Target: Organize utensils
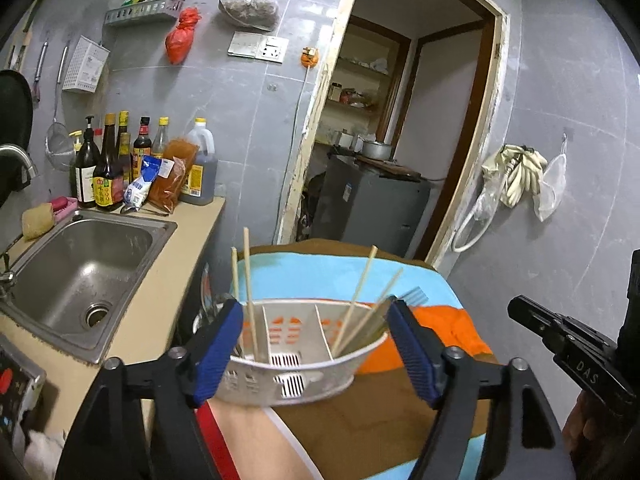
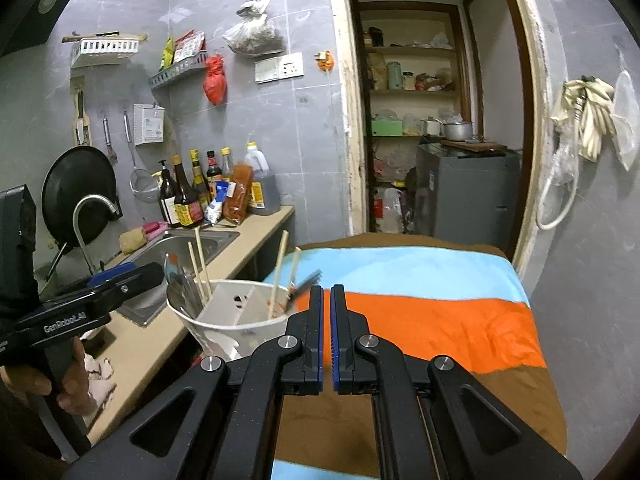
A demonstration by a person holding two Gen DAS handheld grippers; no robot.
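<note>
The left gripper (image 1: 316,344) has its two blue fingers (image 1: 218,344) spread wide apart, one on each side of a white utensil basket (image 1: 296,376). In the left wrist view the fingers stand just beside the ends of the basket, and it is hard to tell if they touch its rim, but they do not squeeze it. The basket has walls inside that split it into parts. Two chopsticks (image 1: 247,280) stand up in its left part, and more chopsticks (image 1: 360,300) lean in its right part next to a fork (image 1: 414,294). In the right wrist view some shiny spoons (image 2: 184,292) also show in the left part. The basket sits at the left edge of a striped cloth (image 2: 420,320) with blue, orange and brown bands, close to the bench (image 1: 176,272) with the metal sink (image 1: 80,276). Bottles (image 1: 108,168) stand at the back of the bench against the grey wall. The right gripper (image 2: 327,300) has its fingers (image 2: 316,320) closed nearly together with only a thin gap, and they hold nothing. It hangs over the striped cloth, just to the right of the basket. A hand (image 2: 60,380) holds the handle of the left gripper.
</note>
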